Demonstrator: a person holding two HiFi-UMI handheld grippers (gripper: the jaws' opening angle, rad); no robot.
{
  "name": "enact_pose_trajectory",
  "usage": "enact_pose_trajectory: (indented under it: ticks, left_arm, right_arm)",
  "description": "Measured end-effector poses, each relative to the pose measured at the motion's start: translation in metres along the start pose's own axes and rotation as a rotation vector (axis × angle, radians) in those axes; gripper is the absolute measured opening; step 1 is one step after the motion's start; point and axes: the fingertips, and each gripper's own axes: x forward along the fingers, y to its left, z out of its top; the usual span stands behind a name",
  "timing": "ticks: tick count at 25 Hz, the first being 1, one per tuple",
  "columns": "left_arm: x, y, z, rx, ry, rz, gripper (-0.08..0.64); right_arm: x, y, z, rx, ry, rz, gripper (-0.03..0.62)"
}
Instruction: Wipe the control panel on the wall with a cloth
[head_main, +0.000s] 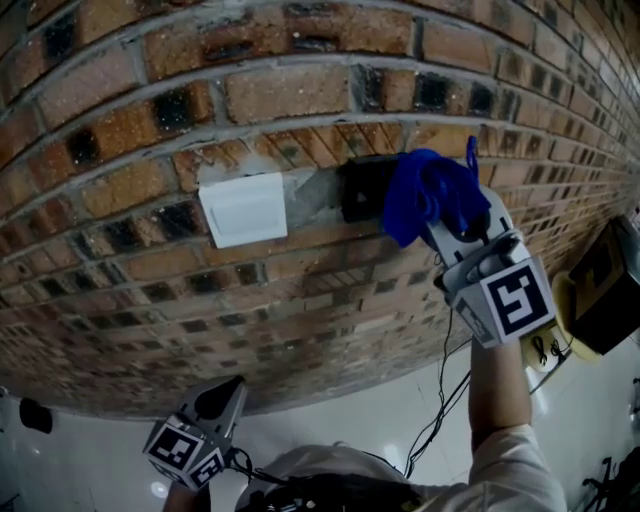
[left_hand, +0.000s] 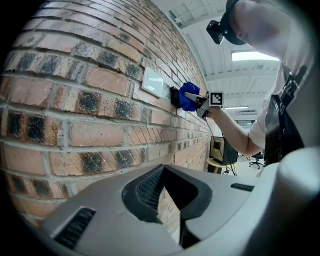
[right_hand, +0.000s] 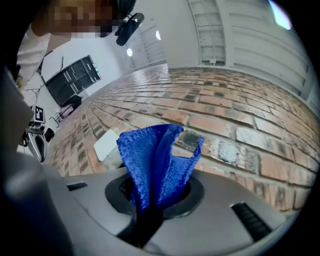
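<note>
My right gripper (right_hand: 152, 200): clamped on the blue cloth (head_main: 420, 195).
Cloth: against the black control panel (head_main: 360, 190) on the brick wall (head_main: 150, 110).
My left gripper (left_hand: 172, 200): jaws together, holding nothing.

Head view: faces brick wall (head_main: 300, 100), close. Left gripper view: low, looking along wall. Right gripper view: nearest, facing wall. Shared by all: white plate (head_main: 243, 208).
</note>
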Motion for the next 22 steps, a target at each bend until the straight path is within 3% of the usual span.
enact_pose_trajectory:
  ticks: [3,6,11,16,22]
  left_arm:
    - [0.004,-0.005,-0.001,0.013,0.013,-0.011,0.004]
    - [0.008,-0.01,0.002,0.012,0.009,-0.016,0.003]
    - [0.007,-0.011,0.001,0.015,0.013,-0.016,0.004]
    - [0.0,-0.006,-0.002,0.013,0.011,-0.003,0.003]
    - [-0.004,-0.005,-0.002,-0.005,0.014,0.002,0.003]
  right_arm:
    - [-0.012,-0.031,-0.017,-0.018,0.021,-0.051,0.089]
    - [-0.015,-0.052,-0.04,0.028,0.044,-0.08,0.089]
    - [-0.017,-0.057,-0.043,0.075,0.033,-0.075,0.089]
    - [-0.023,-0.023,-0.006,0.0,-0.019,-0.053,0.089]
    - [0.008,0.054,0.014,0.026,-0.036,0.115,0.089]
